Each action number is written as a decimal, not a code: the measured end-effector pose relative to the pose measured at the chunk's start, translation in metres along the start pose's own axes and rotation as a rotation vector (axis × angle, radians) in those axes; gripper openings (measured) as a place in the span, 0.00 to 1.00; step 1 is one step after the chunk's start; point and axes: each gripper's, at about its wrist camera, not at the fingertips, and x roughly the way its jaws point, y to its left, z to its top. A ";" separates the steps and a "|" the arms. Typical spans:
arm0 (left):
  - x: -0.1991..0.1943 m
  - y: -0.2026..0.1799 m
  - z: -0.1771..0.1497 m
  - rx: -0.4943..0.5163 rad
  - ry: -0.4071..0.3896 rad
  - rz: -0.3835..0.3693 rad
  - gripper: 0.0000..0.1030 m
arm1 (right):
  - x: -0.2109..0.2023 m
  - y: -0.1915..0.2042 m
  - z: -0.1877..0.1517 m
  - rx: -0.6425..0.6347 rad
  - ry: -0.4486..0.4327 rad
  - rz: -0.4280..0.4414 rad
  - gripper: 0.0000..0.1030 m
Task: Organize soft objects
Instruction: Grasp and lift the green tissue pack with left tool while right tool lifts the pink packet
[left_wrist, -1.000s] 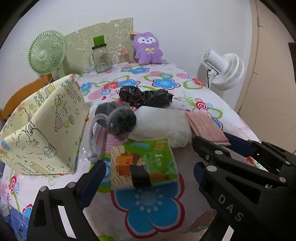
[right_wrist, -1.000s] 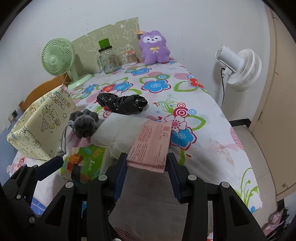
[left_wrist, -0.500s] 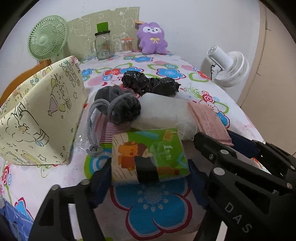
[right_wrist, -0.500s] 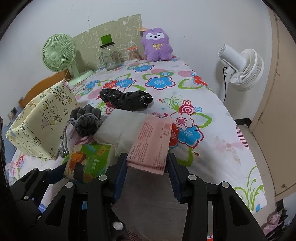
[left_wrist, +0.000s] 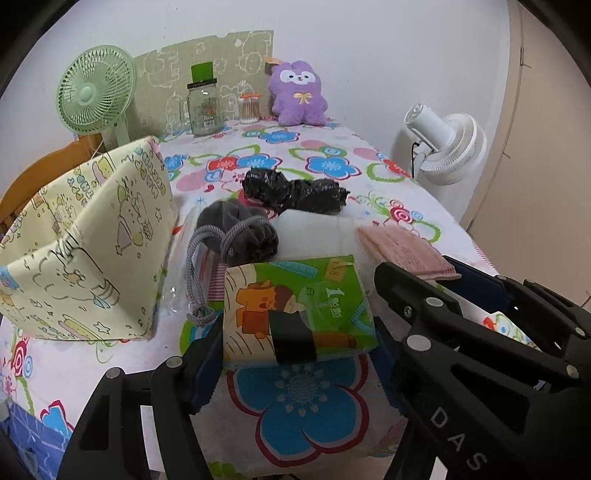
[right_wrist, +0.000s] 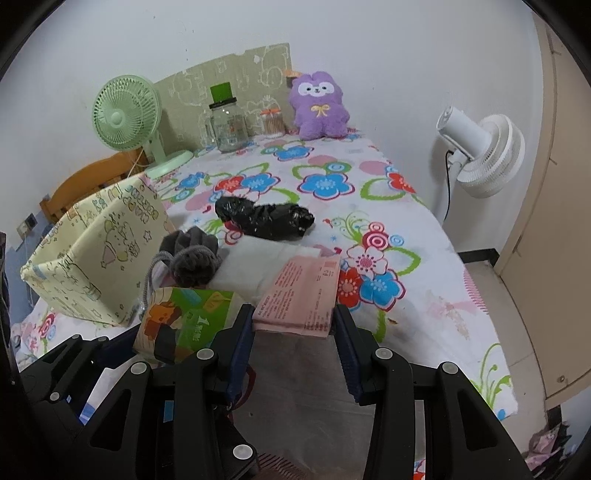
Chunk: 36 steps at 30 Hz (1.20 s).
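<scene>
A green tissue pack (left_wrist: 299, 306) lies on the floral table; my left gripper (left_wrist: 295, 354) has its jaws closed against the pack's two sides. The pack also shows in the right wrist view (right_wrist: 181, 321). A pink tissue pack (right_wrist: 303, 295) sits between the jaws of my right gripper (right_wrist: 295, 328), which touch its near end. Behind lie a white soft pack (left_wrist: 317, 236), a grey drawstring pouch (left_wrist: 236, 232) and a black plastic bundle (left_wrist: 295, 194). A yellow fabric basket (left_wrist: 85, 243) stands at the left.
At the far end stand a green fan (left_wrist: 92, 92), a glass jar (left_wrist: 203, 107), a cotton-swab tub (left_wrist: 249, 109) and a purple plush (left_wrist: 297, 94). A white fan (left_wrist: 443, 147) stands beyond the table's right edge.
My left gripper moved forward around the green tissue pack and closed on its sides. The right gripper stayed on the pink pack and both views rose slightly.
</scene>
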 end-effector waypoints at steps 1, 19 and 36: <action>-0.002 0.000 0.001 0.001 -0.004 -0.002 0.72 | -0.002 0.000 0.001 0.000 -0.006 -0.001 0.45; -0.038 0.008 0.031 0.011 -0.066 -0.013 0.72 | -0.041 0.016 0.031 -0.003 -0.105 -0.014 0.44; -0.062 0.035 0.061 0.006 -0.115 0.029 0.72 | -0.062 0.047 0.064 -0.024 -0.158 -0.023 0.44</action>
